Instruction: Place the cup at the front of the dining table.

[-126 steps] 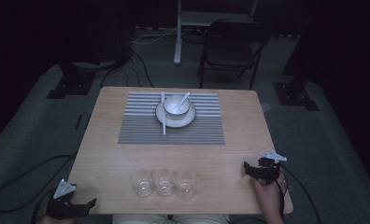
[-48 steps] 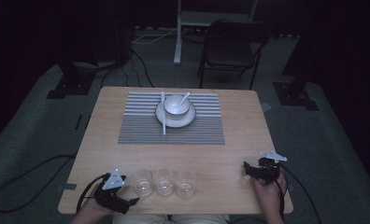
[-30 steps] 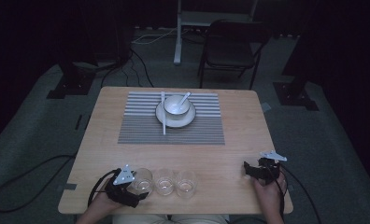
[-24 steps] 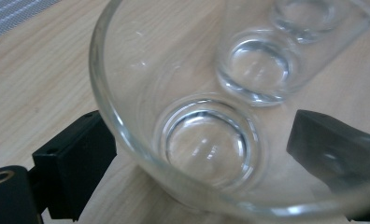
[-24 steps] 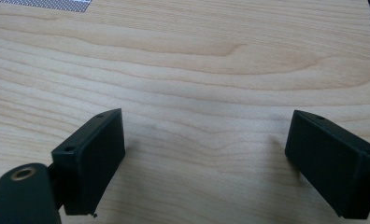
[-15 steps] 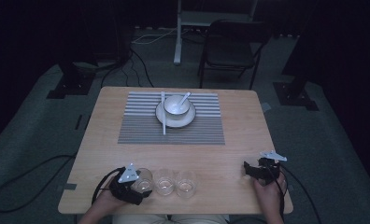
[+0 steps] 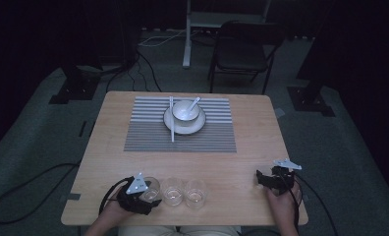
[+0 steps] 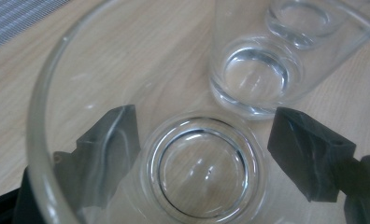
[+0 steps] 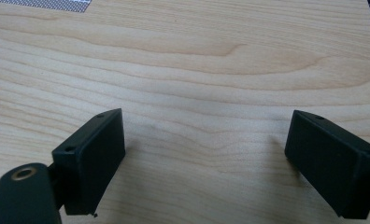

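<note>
Left gripper (image 7: 144, 195): its jaws have just been closing and now stand against the walls of the leftmost drinking glass (image 7: 151, 189), which sits between them. In the left gripper view the glass (image 8: 127, 140) surrounds the near field, one black jaw seen through its wall on one side and the other jaw hard against its outer side. Judgement: the grasp is made, so the pick-up phase is complete and a lift or carry can follow; clear glass is slippery, so the hold warrants care.

The held glass stands upright on the wooden table (image 7: 261, 147), at the near edge. Just beyond the gripper's far jaw stands the middle glass (image 7: 173, 191), with the third glass (image 7: 195, 192) past it; the row is tight, and the neighbour could be knocked on lifting.

Right gripper (image 7: 266, 179): jaws wide apart, nothing between them, resting over bare table well away from the glasses.

Against the earliest frame: the left gripper was then off the table's near-left corner, clear of the glasses; it is now at the row. The right gripper, bowl (image 7: 185, 110) and placemat (image 7: 148, 137) are unchanged.
</note>
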### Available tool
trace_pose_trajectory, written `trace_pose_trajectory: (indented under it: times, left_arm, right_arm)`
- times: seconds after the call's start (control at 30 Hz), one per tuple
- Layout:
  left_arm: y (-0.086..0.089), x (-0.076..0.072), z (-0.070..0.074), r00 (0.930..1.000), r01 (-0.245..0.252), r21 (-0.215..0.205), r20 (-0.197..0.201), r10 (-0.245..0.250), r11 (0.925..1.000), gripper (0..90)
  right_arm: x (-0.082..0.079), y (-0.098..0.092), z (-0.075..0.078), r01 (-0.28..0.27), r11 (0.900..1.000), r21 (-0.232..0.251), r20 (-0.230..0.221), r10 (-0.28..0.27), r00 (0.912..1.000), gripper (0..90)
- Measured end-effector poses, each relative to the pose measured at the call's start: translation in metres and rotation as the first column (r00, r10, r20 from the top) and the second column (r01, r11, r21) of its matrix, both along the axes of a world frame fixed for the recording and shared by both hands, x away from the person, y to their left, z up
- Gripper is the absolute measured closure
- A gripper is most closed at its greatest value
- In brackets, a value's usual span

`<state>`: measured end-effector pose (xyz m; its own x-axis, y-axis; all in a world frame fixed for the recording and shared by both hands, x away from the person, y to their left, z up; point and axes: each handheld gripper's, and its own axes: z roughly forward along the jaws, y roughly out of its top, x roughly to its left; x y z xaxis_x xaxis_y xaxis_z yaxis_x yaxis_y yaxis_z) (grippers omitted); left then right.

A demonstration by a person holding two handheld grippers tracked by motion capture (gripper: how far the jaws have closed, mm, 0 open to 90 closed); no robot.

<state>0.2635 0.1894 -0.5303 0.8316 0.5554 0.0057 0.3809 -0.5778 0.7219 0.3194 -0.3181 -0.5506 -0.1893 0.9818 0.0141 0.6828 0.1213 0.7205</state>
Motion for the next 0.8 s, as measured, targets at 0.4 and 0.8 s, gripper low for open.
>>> trace_pose_trajectory:
  times: [0.4, 0.8]
  left_arm:
    - [0.011, 0.006, 0.007, 0.9992, -0.041, -0.007, -0.005, 0.041, 0.9991, 21.5]
    - [0.019, 0.031, 0.011, 0.9931, -0.116, 0.011, -0.013, 0.116, 0.9932, 21.5]
  right_arm:
    - [0.0, 0.0, 0.0, 0.0, 1.0, 0.0, 0.0, 0.0, 1.0, 11.7]
    - [0.0, 0.0, 0.0, 0.0, 1.0, 0.0, 0.0, 0.0, 1.0, 11.6]
